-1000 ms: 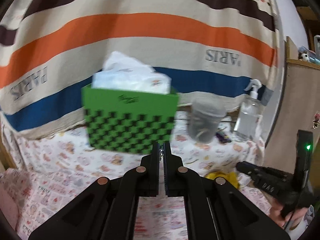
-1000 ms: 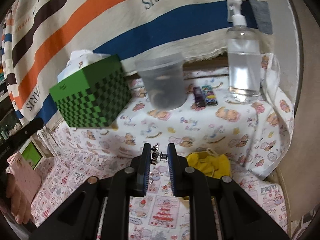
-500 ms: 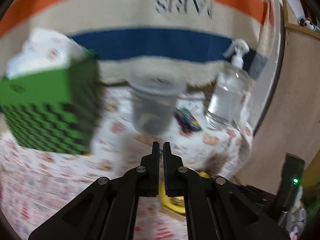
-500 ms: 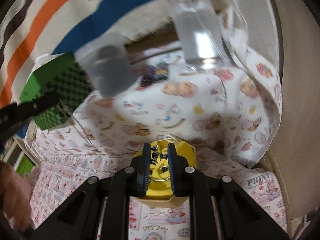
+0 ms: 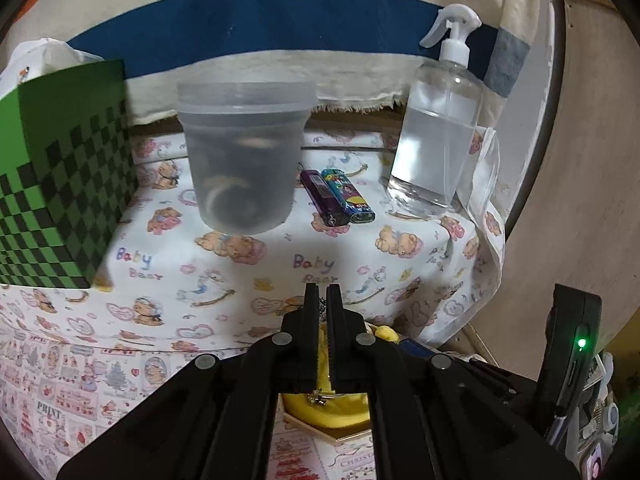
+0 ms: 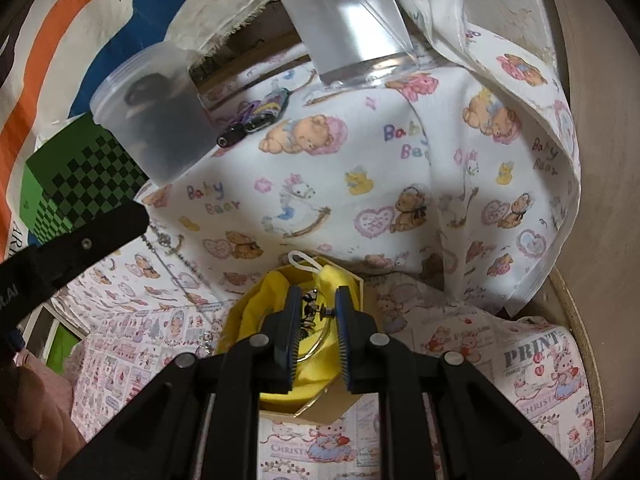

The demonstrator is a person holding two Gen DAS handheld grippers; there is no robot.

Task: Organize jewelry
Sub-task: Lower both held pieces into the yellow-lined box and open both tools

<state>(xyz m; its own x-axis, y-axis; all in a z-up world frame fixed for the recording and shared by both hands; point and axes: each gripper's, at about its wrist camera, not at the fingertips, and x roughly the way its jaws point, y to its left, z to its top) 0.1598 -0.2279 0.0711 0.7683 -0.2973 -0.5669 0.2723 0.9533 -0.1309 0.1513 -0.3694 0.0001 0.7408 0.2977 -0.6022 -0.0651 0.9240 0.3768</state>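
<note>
My left gripper point(image 5: 323, 292) is shut on a thin silver chain point(image 5: 322, 305) that shows between its tips. In the right wrist view the left gripper point(image 6: 132, 220) comes in from the left, and the chain point(image 6: 180, 258) hangs slanting from it down towards the left side of a yellow-lined wooden box point(image 6: 320, 404). My right gripper point(image 6: 318, 300) is shut on a small dark metal jewelry piece point(image 6: 314, 310) and hovers just over the box's yellow cloth point(image 6: 260, 300). A thin hoop point(image 6: 320, 340) lies in the box. Whether the chain joins the held piece I cannot tell.
On the raised bear-print shelf stand a green checkered tissue box point(image 5: 60, 184), a lidded translucent tub point(image 5: 244, 160), two lighters point(image 5: 336, 196) and a spray bottle point(image 5: 436, 140). A wooden panel point(image 5: 580, 160) closes the right side. A hand point(image 6: 36, 412) shows at lower left.
Both grippers moved right and down, from in front of the tissue box to the tub and bottle. The right gripper now hangs over the yellow box. Both grips unchanged.
</note>
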